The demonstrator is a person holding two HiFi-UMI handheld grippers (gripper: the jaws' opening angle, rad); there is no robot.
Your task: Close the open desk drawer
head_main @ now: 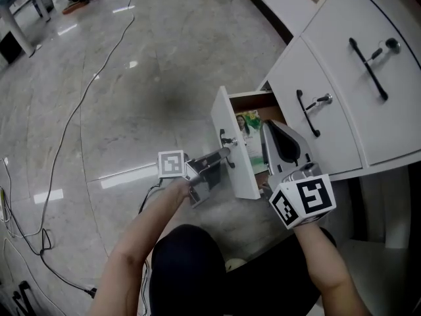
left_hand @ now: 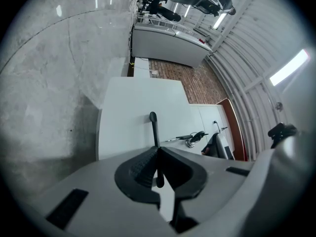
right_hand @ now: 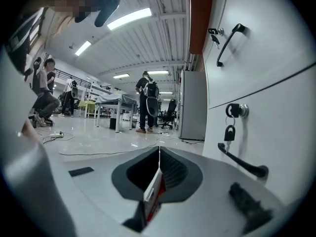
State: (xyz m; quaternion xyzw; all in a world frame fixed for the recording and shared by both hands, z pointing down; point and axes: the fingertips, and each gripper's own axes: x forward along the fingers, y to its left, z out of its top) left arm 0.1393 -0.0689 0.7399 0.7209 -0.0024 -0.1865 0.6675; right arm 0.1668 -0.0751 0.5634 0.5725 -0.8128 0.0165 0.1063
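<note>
Drawer (head_main: 238,176): open, pulled out from the lowest row of the white cabinet (head_main: 342,78), sitting at centre frame in the head view. Front panel is flat, white and smooth, seen nearly edge-on. Inside walls are brown, wood-like.

Contents: one printed sheet or booklet (head_main: 248,129), glossy, green and white, lying in the drawer just behind the front panel. The rest of the interior is covered by the right gripper.

Handle (left_hand: 153,125): slim black bar, rounded at its end, standing off the drawer front. A small metal lock with a key (left_hand: 194,139) shows to its right in the left gripper view.

Left gripper (left_hand: 157,149): clenched on the handle. The bar runs between the two ribbed black pads, which press on it from both sides. In the head view it reaches in from lower left to the drawer front.

Right gripper (right_hand: 159,149): jaws closed, tips meeting. A thin white-and-red sliver shows in the slit lower down; cannot tell what it is. In the head view it (head_main: 268,129) hovers above the drawer's right part, grey shell with black inner pads.

Cabinet: two more drawer fronts toward upper right, both shut, each with a curved black handle (right_hand: 242,163) and a lock with a hanging key (right_hand: 230,132).

Floor (head_main: 131,97): polished grey stone, veined and reflective, with thin cables (head_main: 72,117) trailing across the left side.
</note>
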